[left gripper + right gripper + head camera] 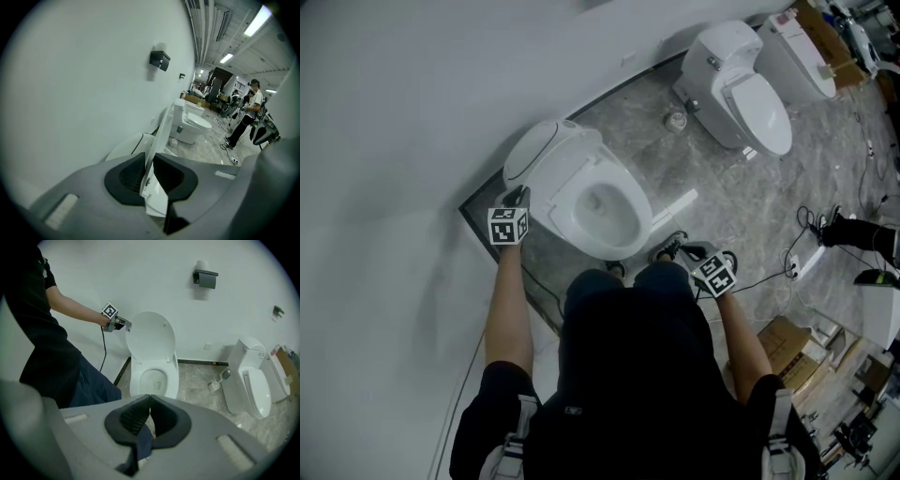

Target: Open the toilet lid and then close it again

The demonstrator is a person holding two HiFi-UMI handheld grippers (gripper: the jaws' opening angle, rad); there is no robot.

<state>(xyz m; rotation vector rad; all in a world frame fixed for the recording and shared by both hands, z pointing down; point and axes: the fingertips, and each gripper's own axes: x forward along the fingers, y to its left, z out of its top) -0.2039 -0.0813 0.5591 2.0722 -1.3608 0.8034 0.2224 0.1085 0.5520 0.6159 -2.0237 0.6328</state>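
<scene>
White toilet lid (150, 336) raised | edge pinched in left tongs (151, 169) | right tongs (149, 403) closed, empty, well apart

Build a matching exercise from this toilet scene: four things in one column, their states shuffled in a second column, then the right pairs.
Things
1. toilet lid
2. left gripper
3. right gripper
4. neighbouring toilet

States
A. shut, nothing held
B. its lid down
C. raised
D. closed on the raised lid's edge

Pairs: 1-C, 2-D, 3-A, 4-B
</scene>
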